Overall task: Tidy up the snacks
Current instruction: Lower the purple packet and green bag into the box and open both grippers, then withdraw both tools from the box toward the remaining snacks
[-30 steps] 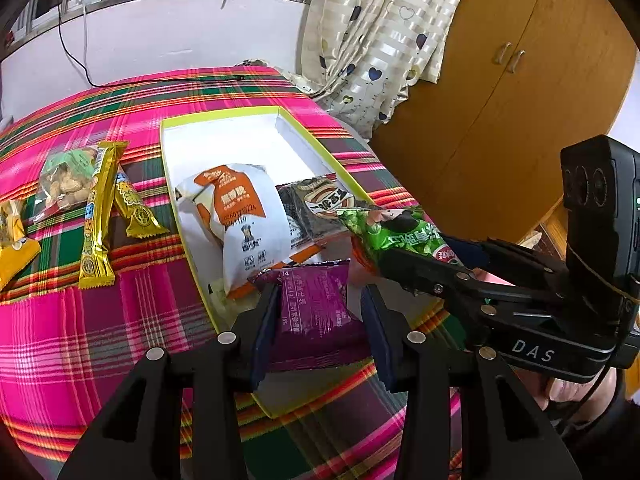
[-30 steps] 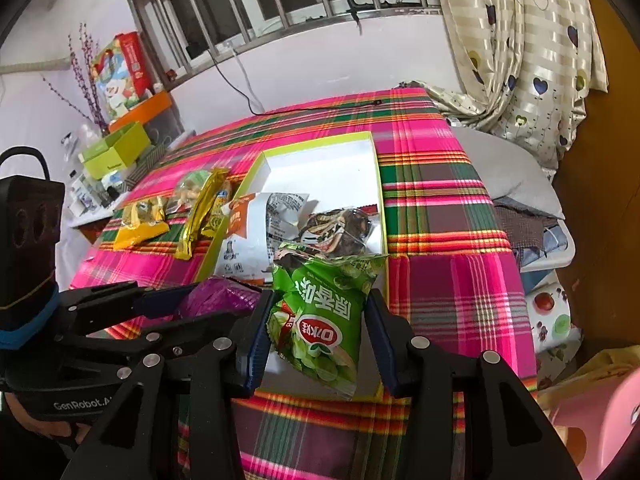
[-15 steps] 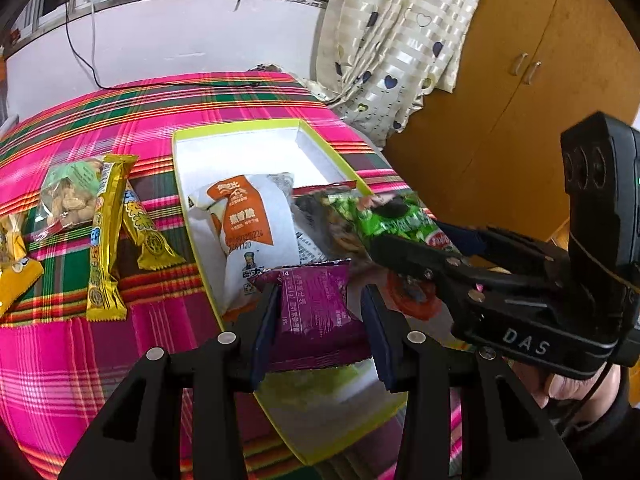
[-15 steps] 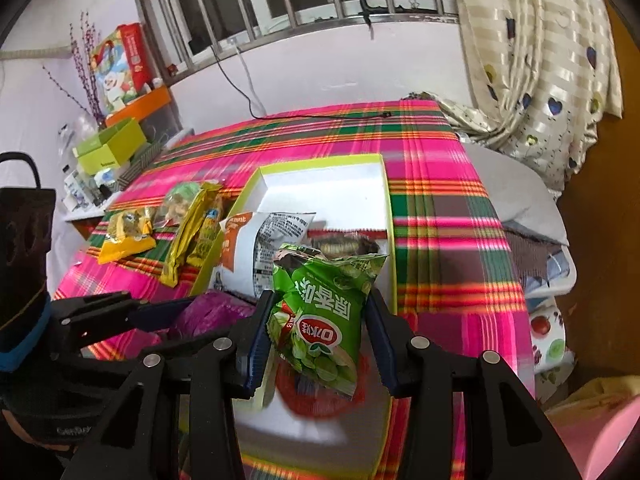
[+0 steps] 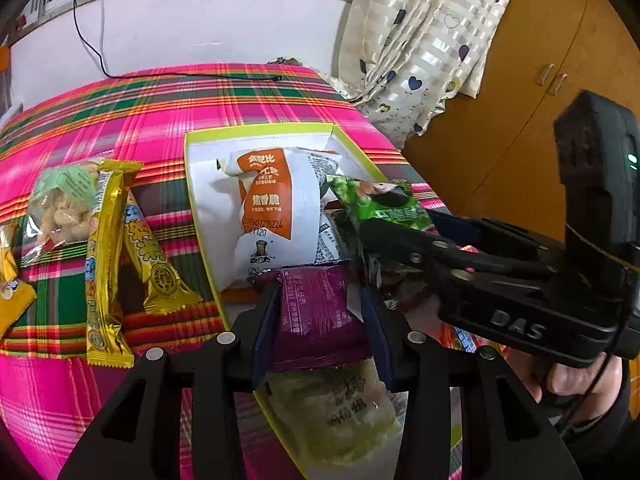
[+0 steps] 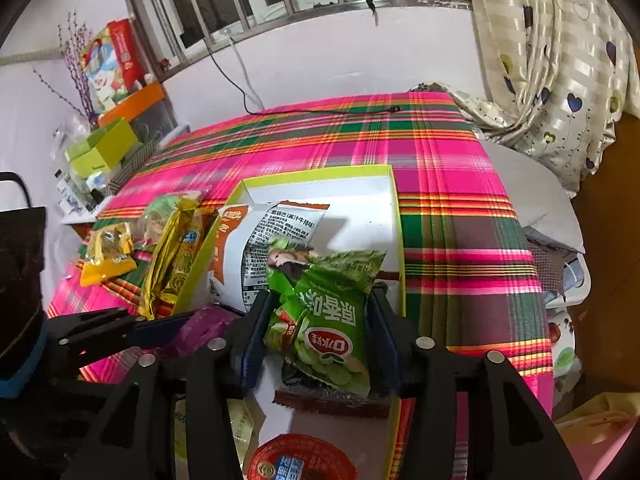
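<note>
A white box with a lime-green rim (image 5: 260,134) (image 6: 320,170) lies on the pink plaid cloth and holds several snack packets, among them a white-and-orange one (image 5: 272,208) (image 6: 256,248). My left gripper (image 5: 318,320) is shut on a purple packet (image 5: 316,312) above the box's near left part. My right gripper (image 6: 318,320) hangs over the box's right side, and its jaws are opening. The green pea packet (image 6: 320,320) (image 5: 380,208) still sits between the pads, sagging onto a dark packet below.
Left of the box lie gold bars (image 5: 104,256), a gold cone pack (image 5: 152,256), a clear biscuit bag (image 5: 60,204) and a yellow packet (image 5: 12,292). A red-lidded cup (image 6: 300,460) and a pale green packet (image 5: 344,408) sit at the box's near end. A wooden wardrobe (image 5: 500,120) stands right.
Both grippers have moved forward over the box with their packets. The right gripper's fingers have spread a little, and the green packet has dropped lower between them.
</note>
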The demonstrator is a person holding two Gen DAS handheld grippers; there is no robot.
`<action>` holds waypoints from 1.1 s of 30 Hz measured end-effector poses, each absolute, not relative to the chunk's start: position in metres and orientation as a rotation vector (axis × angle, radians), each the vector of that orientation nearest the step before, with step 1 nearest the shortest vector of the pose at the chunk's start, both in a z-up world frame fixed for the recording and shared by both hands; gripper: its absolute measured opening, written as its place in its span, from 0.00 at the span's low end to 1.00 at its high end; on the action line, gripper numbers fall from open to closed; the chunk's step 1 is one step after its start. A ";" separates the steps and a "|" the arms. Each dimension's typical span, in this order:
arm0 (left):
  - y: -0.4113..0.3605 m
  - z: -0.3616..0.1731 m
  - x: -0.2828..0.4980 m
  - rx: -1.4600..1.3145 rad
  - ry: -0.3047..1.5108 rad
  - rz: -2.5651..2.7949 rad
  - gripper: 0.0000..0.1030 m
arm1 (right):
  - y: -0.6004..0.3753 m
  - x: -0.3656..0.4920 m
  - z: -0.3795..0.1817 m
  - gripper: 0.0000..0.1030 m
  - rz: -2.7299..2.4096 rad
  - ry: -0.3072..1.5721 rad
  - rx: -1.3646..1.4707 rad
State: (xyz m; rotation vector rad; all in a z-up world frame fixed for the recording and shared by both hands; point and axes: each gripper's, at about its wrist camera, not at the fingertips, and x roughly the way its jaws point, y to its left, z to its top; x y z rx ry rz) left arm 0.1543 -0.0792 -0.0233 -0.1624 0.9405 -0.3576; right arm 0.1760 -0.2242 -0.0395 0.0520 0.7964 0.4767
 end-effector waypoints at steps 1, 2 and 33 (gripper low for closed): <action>-0.079 -0.024 0.154 -0.165 0.944 -0.365 0.42 | -0.227 0.172 -0.037 0.51 0.477 0.785 0.054; -0.078 -0.023 0.153 -0.170 0.940 -0.375 0.42 | -0.229 0.170 -0.036 0.51 0.477 0.779 0.059; -0.052 0.013 0.059 -0.163 0.832 -0.311 0.47 | -0.232 0.059 -0.013 0.53 0.526 0.740 0.082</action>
